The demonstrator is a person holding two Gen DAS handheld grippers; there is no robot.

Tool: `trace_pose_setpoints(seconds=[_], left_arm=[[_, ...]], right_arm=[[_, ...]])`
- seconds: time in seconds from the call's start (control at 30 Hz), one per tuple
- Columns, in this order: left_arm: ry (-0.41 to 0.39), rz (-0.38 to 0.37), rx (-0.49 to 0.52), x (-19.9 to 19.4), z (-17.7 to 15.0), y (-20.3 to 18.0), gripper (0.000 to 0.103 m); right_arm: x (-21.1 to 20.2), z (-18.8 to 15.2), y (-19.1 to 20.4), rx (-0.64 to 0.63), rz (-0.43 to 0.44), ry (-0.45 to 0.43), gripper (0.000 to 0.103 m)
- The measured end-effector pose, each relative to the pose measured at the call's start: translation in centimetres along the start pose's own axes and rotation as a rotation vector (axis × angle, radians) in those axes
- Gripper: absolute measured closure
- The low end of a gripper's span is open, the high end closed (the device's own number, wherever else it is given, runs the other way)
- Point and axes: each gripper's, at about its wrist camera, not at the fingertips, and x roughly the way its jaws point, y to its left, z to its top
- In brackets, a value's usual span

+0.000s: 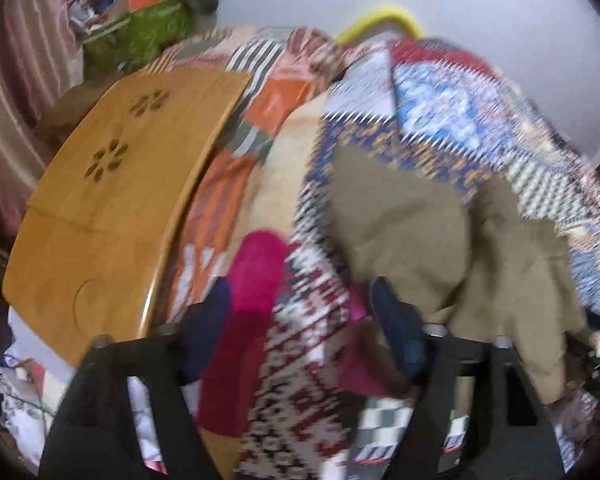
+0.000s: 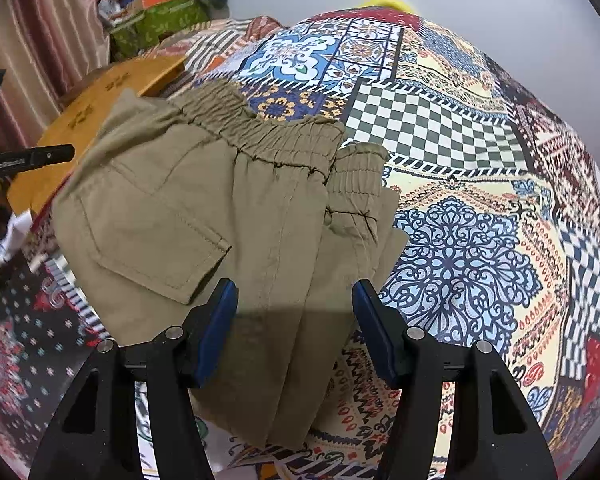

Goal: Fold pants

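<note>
Khaki pants (image 2: pixel 204 208) lie folded on a patchwork bedspread (image 2: pixel 460 208), with the elastic waistband (image 2: pixel 260 132) at the far side and a gathered cuff (image 2: pixel 360 168) to its right. A patch pocket (image 2: pixel 152 236) faces up. My right gripper (image 2: pixel 296 320) stands open just over the near part of the pants, the flat cloth showing between its blue pads. The left wrist view is blurred. There my left gripper (image 1: pixel 304 320) is open over the bedspread, with the pants (image 1: pixel 400 220) just right of its right finger and nothing held.
A wooden lap table (image 1: pixel 100 208) sits on the bed to the left of the pants. A pink cloth (image 1: pixel 256 272) lies beside it. A green box (image 1: pixel 148 28) of clutter and a striped curtain (image 1: pixel 20 60) are at the far left, and a yellow ring (image 1: pixel 384 16) lies by the wall.
</note>
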Motion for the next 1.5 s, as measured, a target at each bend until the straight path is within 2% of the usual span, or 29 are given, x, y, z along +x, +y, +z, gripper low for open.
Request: trace_pose_setpoints(seconds=[0.07,0.13,0.23,0.3,0.4,0.5,0.53,0.63,0.73,0.93,1.03,1.17,1.3,1.5], left_arm=[[0.003,-0.004,0.014,0.4,0.7,-1.0,0.025],[0.023,0.027,0.019,1.6,1.1,-1.6,0.025],[0.086,0.147,0.04,5.2,1.2,-1.7,0.025],[0.09,0.166,0.027,6.0,0.9,-1.1,0.025],[0.068,0.189,-0.003,5.2,0.9,0.1,0.025],[0.056,0.251,-0.008,3.7,1.0,0.5,0.033],[0.051,0.246,-0.003,2.9,0.9,0.5,0.033],[0.018,0.159,-0.027,-0.7,0.7,0.5,0.033],[-0.051,0.079,-0.01,-5.8,-0.1,-0.9,0.033],[-0.182,-0.046,0.052,-16.4,-2.0,-5.3,0.033],[-0.272,-0.104,0.092,-22.8,-3.5,-7.6,0.033],[-0.408,-0.139,0.141,-30.6,-6.1,-9.7,0.031],[-0.521,-0.175,0.138,-37.2,-9.0,-10.7,0.029],[-0.647,-0.202,0.134,-44.3,-13.7,-11.2,0.024]], right_arm=[[-0.2,0.1,-0.2,0.025,0.025,-0.002,0.046],[-0.5,0.2,-0.2,0.029,0.034,-0.005,0.046],[-0.5,0.1,-0.1,0.013,0.027,-0.005,0.046],[-0.4,-0.1,-0.1,-0.011,0.0,-0.005,0.046],[-0.5,-0.3,-0.4,-0.021,-0.023,-0.012,0.046],[-1.1,-0.3,-1.0,0.01,-0.007,-0.017,0.046],[-1.7,-0.3,-1.1,0.018,-0.004,-0.027,0.046],[-3.7,-0.1,-1.2,0.037,0.007,-0.058,0.046],[-7.1,0.1,-1.1,0.051,0.014,-0.115,0.046],[-16.6,-0.1,-0.2,0.045,0.006,-0.278,0.046],[-21.7,-0.9,0.6,0.037,0.004,-0.368,0.046],[-28.1,-2.4,1.7,0.02,0.01,-0.482,0.046],[-33.7,-4.5,3.0,0.005,0.029,-0.581,0.046],[-39.4,-7.9,4.5,-0.004,0.066,-0.707,0.046]])
